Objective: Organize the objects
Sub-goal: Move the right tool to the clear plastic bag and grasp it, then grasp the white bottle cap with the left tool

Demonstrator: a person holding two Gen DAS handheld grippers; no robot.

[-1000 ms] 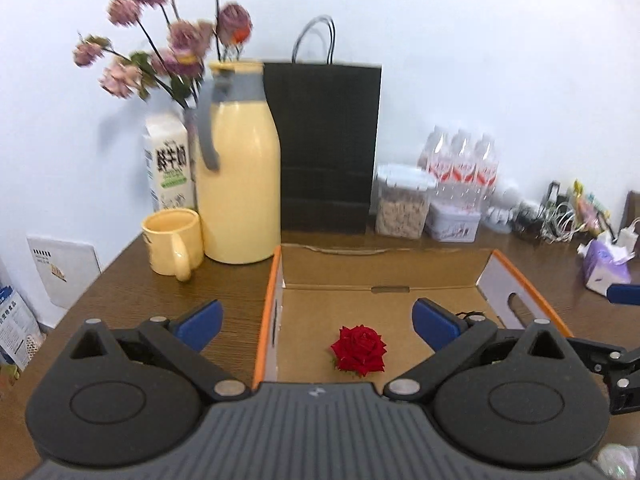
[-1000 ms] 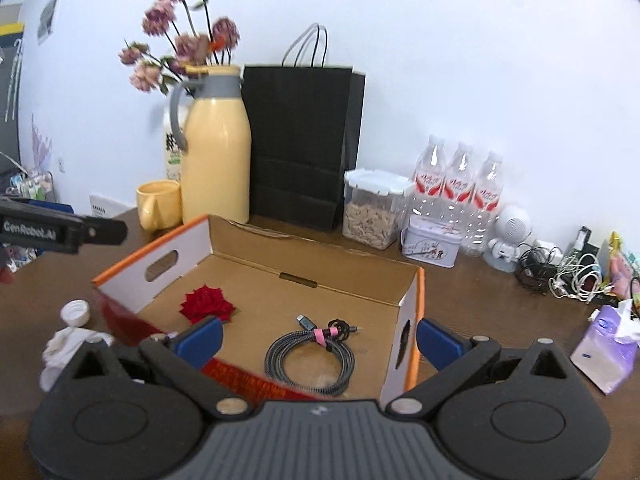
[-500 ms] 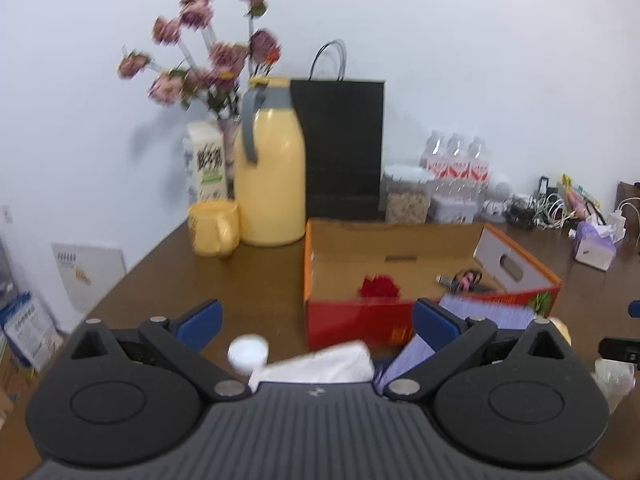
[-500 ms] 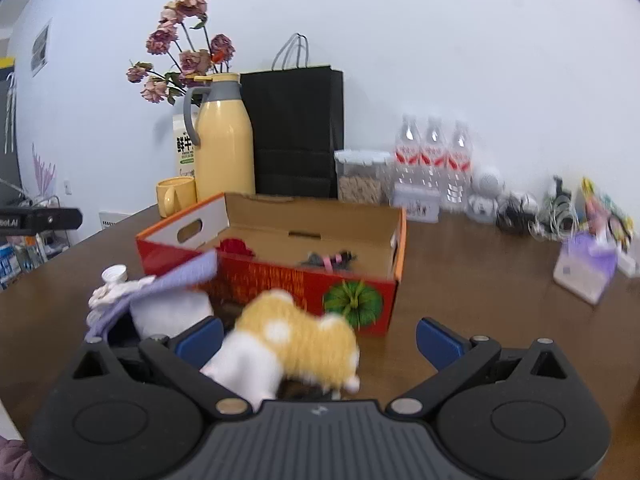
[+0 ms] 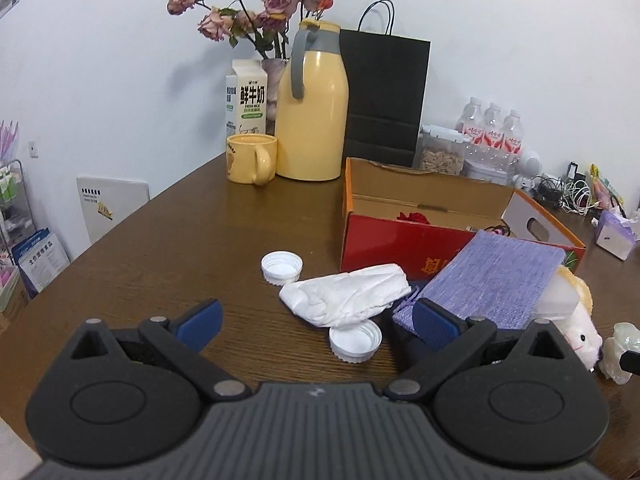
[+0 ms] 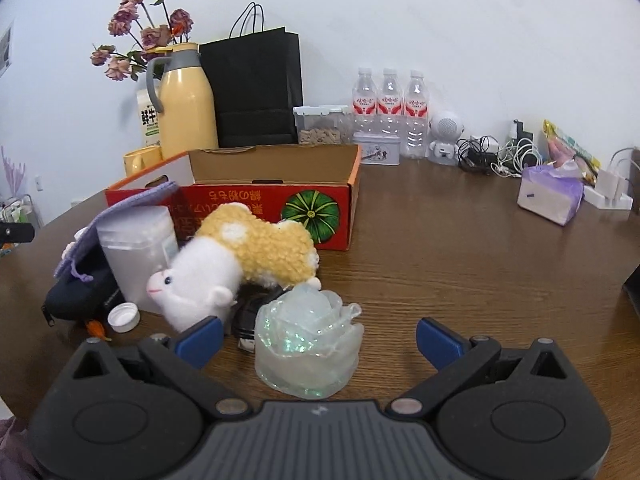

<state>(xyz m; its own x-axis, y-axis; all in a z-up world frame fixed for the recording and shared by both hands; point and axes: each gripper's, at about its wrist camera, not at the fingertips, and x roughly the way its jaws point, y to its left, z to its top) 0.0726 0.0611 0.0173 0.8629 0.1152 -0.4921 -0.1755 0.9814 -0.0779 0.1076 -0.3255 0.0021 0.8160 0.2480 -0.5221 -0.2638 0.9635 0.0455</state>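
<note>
Grippers first: the left gripper [image 5: 316, 320] hangs over the bench [image 5: 168, 248] with its jaws spread wide and nothing between them. Just ahead of it lie a white cap [image 5: 355, 343], a crumpled tissue [image 5: 346, 294] and, a little further, a second cap [image 5: 281, 267]. Its right fingertip [image 5: 434, 322] sits near the edge of a purple cloth [image 5: 492, 280] that leans against the box [image 5: 384, 240]. A red rose [image 5: 414, 217] lies inside the box.

The right gripper [image 6: 318, 336] is likewise wide open and empty. A clear rose-shaped dish [image 6: 308, 344] stands on the bench between its fingers, nearer the left one, touching neither as far as can be seen. Just behind the dish lies a plush toy [image 6: 240, 256], white and yellow, with a frosted container [image 6: 138, 248] beside it under the cloth and a dark pouch [image 6: 78, 292] below.

At the back stand a yellow jug [image 5: 312, 108], mug [image 5: 251, 159], milk carton [image 5: 247, 98], black bag [image 5: 384, 96] and bottles [image 6: 386, 108].
</note>
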